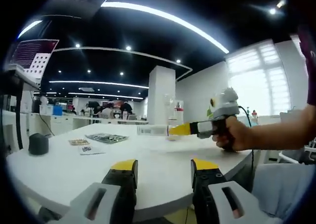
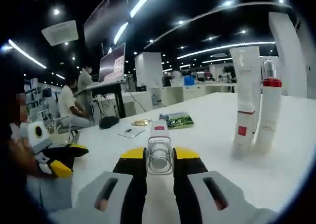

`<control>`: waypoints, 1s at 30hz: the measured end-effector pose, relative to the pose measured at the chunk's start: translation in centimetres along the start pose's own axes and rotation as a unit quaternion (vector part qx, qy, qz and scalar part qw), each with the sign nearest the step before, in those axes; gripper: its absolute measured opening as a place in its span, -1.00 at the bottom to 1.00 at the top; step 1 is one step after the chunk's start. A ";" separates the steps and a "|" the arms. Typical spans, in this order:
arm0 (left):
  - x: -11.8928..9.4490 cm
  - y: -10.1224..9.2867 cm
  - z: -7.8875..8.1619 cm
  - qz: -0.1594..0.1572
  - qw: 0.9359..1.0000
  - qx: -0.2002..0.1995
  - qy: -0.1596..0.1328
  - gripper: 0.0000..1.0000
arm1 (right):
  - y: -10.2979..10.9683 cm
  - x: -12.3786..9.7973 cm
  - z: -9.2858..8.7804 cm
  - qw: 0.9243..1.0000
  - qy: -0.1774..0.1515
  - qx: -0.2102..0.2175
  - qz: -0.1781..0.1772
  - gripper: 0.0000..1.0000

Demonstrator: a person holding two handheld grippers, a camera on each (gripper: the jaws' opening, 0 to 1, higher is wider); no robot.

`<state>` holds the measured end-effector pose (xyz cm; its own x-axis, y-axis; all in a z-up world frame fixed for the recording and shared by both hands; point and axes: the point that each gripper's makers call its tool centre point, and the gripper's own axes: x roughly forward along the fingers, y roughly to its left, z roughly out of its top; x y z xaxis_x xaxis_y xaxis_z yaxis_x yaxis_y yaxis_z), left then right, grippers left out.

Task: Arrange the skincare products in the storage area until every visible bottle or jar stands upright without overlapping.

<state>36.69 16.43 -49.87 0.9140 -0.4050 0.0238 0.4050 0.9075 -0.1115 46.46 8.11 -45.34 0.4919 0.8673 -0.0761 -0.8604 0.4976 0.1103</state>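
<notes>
In the right gripper view my right gripper (image 2: 159, 160) is shut on a white bottle (image 2: 159, 135) with a clear cap, which lies lengthwise between the jaws above the white table (image 2: 212, 150). To its right a tall white tube (image 2: 247, 95) and a white bottle with a red band (image 2: 269, 105) stand upright side by side. In the left gripper view, the right gripper (image 1: 180, 130) comes in held by a hand (image 1: 234, 134), with the white bottle (image 1: 153, 130) level over the table. My left gripper (image 1: 164, 167) is open at the table's near edge, holding nothing.
A dark rounded object (image 1: 38, 144) sits at the table's left. A green printed packet (image 1: 106, 137), a small card (image 1: 79, 142) and a paper slip lie mid-table. My left gripper (image 2: 69, 159) appears at the left. People sit at desks behind.
</notes>
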 end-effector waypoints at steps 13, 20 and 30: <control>0.2 -1.8 0.4 -0.038 0.999 -0.012 -0.007 -0.07 | 4.8 -4.4 0.2 0.991 -0.038 -0.068 0.109 -0.64; 0.1 -2.1 0.1 -0.044 0.999 -0.003 0.005 -0.07 | 5.0 -4.3 -0.4 0.989 -0.028 -0.082 0.120 -0.64; -0.5 -2.0 0.2 -0.052 0.999 -0.005 0.015 -0.07 | 7.8 -4.4 -1.9 0.975 0.008 -0.093 0.203 -0.64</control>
<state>35.48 14.87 -49.49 0.8663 -0.4994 0.0062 0.4965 0.8597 -0.1198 37.33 8.10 -46.06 0.1056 0.9912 -0.0802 -0.9936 0.1021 -0.0475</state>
